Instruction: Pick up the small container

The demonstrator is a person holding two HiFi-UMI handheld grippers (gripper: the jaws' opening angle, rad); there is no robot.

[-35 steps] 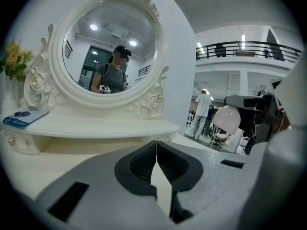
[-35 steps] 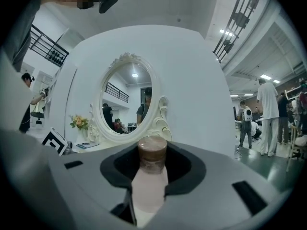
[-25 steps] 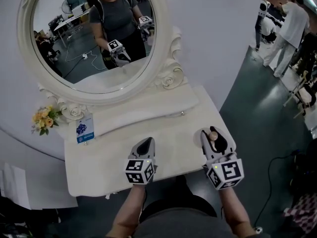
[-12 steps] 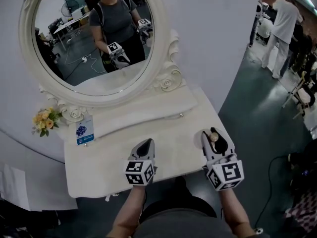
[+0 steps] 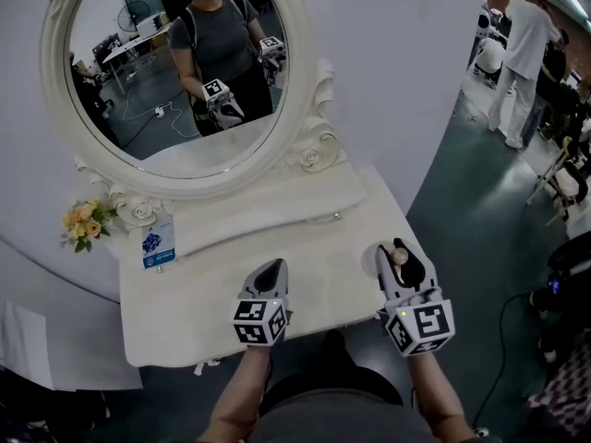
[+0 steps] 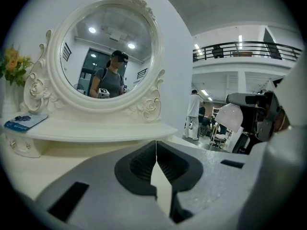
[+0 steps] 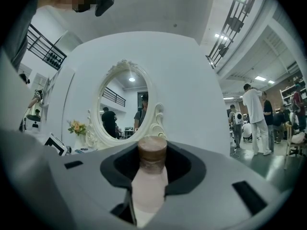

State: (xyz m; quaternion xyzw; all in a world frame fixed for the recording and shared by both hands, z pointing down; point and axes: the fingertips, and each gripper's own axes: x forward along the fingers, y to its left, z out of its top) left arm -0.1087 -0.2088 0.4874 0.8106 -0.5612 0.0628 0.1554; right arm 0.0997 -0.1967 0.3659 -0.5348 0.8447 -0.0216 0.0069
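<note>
A yellow flower sprig (image 5: 81, 221) and one blue card (image 5: 158, 243) sit at the left end of the white bench (image 5: 185, 305), below one oval mirror (image 5: 175, 72). The left gripper (image 5: 271, 266) hovers over the bench with its jaws pressed together, empty. The right gripper (image 5: 397, 249), over the bench's right edge, pinches the one small container (image 7: 151, 174), a pale pink, brown-capped bottle whose contents are hidden.

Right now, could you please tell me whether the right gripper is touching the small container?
Touching. The right gripper view shows the small container standing between the jaws of the right gripper, which are closed against both of its sides.
</note>
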